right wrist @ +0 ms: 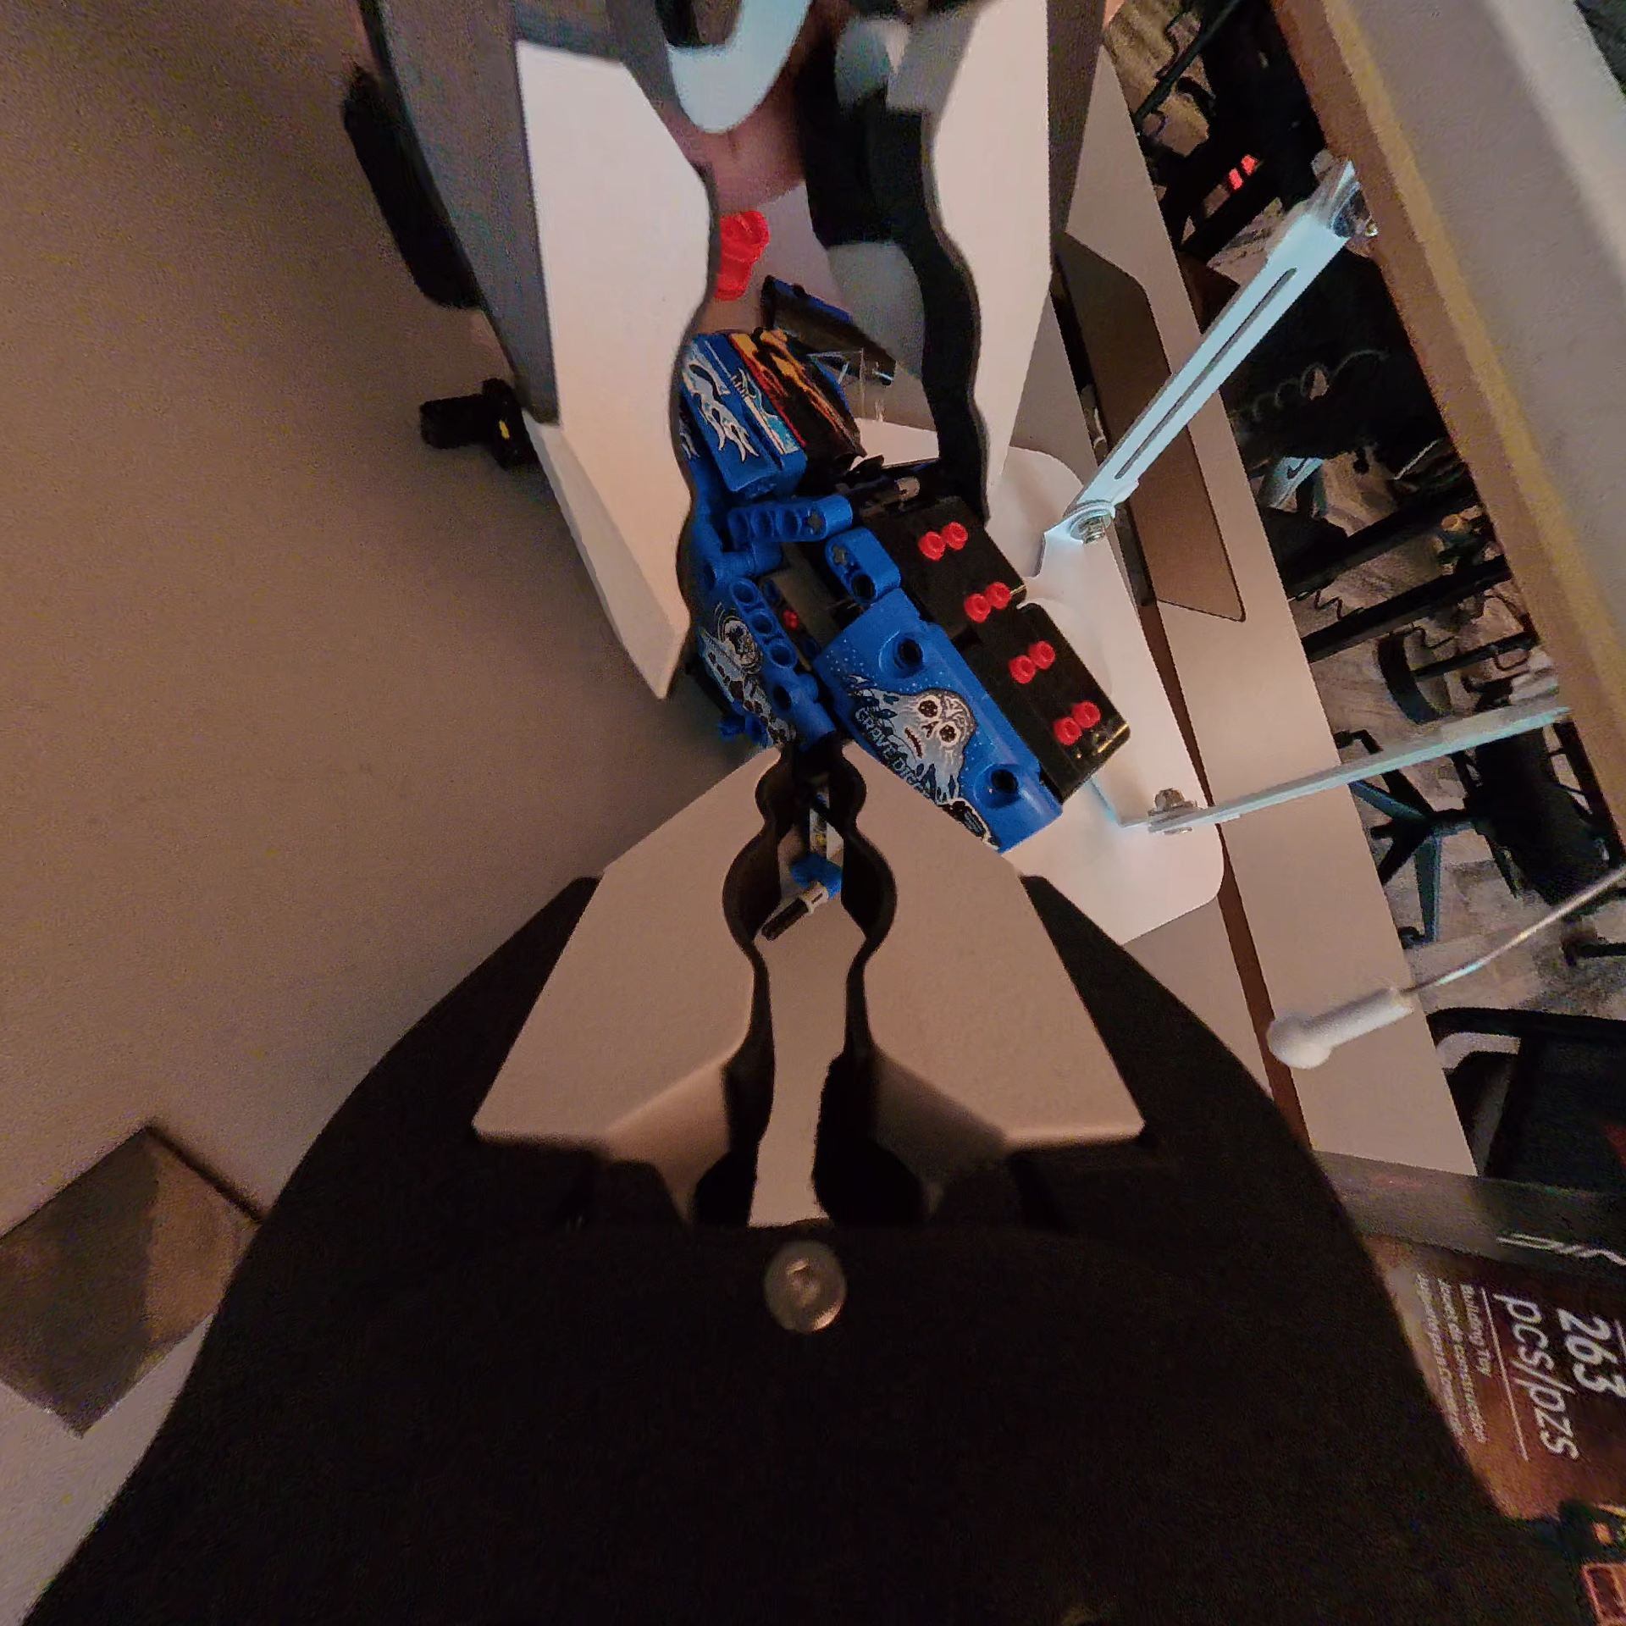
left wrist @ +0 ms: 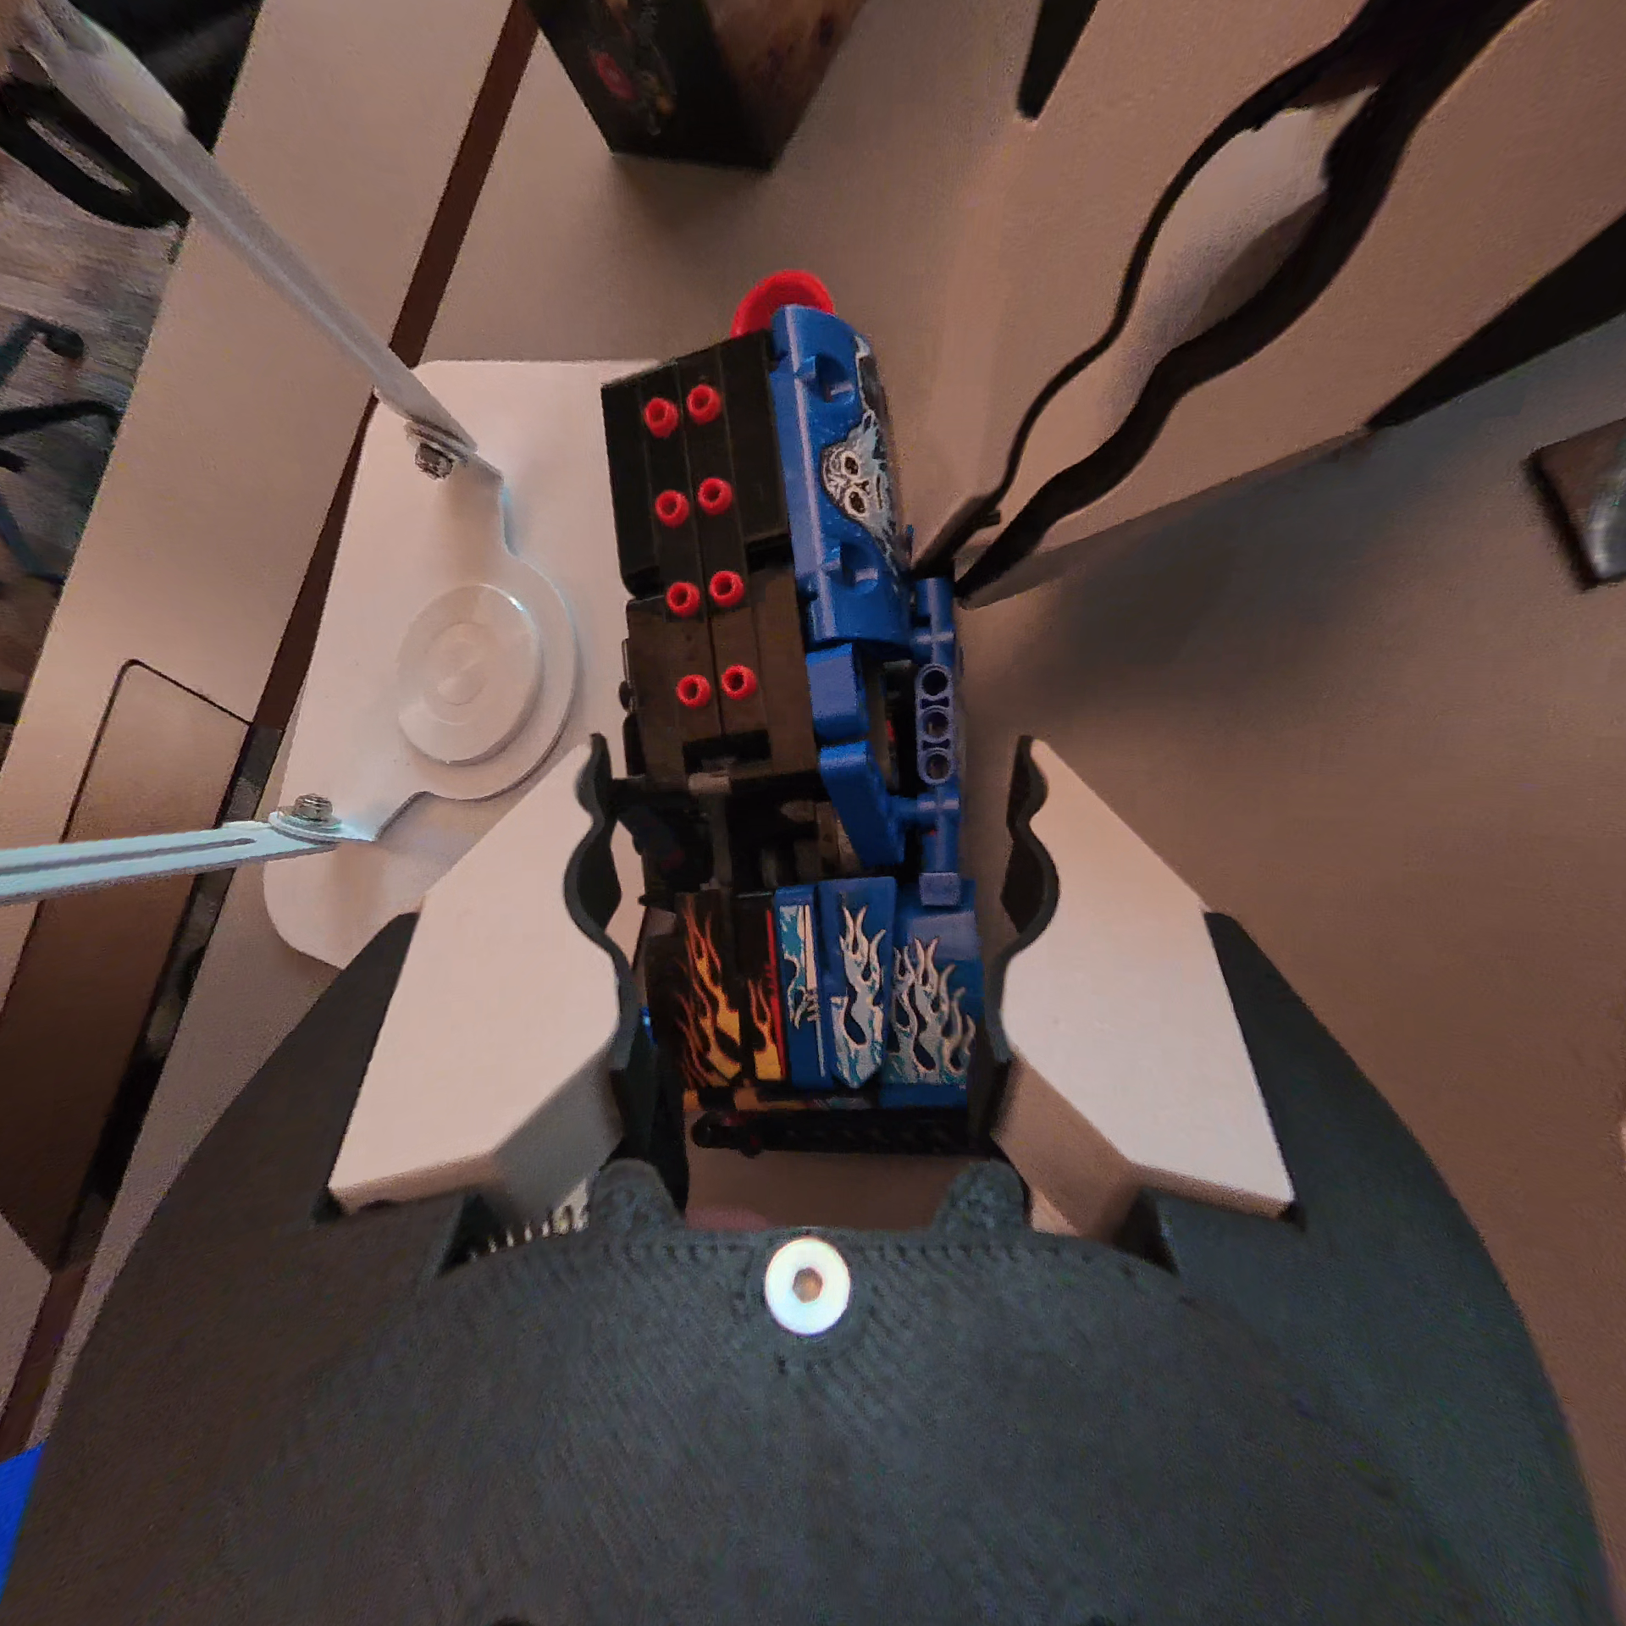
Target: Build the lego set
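Blue-and-black lego model (left wrist: 792, 704) runs lengthwise straight away from the left gripper (left wrist: 809, 924), whose jaws clamp its flame-printed end; right gripper (right wrist: 805, 845) jaws pinch a small blue piece (right wrist: 814, 871) at its side.

The left black-bodied tongs with white angular fingers (left wrist: 814, 933) reached forward, their wavy black pads pressed against both sides of the blue-and-black brick model. The right tongs of the same build (right wrist: 805, 845) met them head-on from the opposite side, fingers nearly closed, pinching a small blue-and-black pin piece between the pads.
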Available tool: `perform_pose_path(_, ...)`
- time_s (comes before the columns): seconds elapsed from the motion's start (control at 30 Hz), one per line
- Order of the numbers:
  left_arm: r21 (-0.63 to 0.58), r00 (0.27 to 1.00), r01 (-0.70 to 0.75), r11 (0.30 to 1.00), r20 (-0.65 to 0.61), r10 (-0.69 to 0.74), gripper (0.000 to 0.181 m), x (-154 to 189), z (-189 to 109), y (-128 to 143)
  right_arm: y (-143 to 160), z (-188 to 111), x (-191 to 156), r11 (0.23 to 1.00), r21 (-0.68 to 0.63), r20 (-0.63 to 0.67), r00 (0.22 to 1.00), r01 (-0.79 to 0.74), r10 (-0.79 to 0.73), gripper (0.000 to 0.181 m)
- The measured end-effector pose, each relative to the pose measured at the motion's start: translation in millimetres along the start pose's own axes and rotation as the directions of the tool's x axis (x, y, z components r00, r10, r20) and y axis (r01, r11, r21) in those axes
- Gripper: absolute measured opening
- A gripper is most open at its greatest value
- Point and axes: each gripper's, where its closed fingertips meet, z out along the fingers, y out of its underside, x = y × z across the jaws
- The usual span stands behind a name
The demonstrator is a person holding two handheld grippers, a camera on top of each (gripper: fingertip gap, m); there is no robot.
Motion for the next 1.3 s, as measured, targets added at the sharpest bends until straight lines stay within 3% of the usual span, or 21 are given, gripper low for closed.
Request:
perform_pose_path(0.2,0.041,0.998,0.065,0.997,0.011,-0.065,0.076,-6,5,-4,-1,3,0,1.000,-0.014,-0.016,1.000,0.008,-0.008,0.003)
perform_pose_path(0.6,0.082,0.987,0.131,0.988,0.083,-0.138,0.073,-13,9,-8,1,8,6,0.997,-0.066,-0.060,0.997,-0.050,0.046,0.000)
perform_pose_path(0.8,0.099,0.990,0.130,0.987,0.043,-0.135,0.074,-11,7,-8,-1,4,3,0.998,-0.057,0.002,1.000,-0.018,0.018,0.000)
perform_pose_path(0.97,0.108,0.994,0.089,0.990,0.057,-0.095,0.076,-10,8,-9,-6,-12,7,1.000,-0.025,0.010,1.000,0.012,-0.012,0.010)
perform_pose_path(1.07,0.117,0.994,0.088,0.989,0.053,-0.095,0.074,-8,8,-9,-13,-17,25,1.000,0.020,-0.090,0.996,-0.003,0.005,0.050)
perform_pose_path(1.17,0.119,0.995,0.086,0.989,0.036,-0.091,0.074,-4,8,-12,-10,-4,27,0.999,-0.009,-0.130,0.991,0.043,-0.043,0.059)
perform_pose_path(1.3,0.120,0.994,0.097,0.988,0.040,-0.103,0.072,-5,8,-12,-8,2,26,0.999,-0.003,-0.114,0.993,0.038,-0.038,0.057)
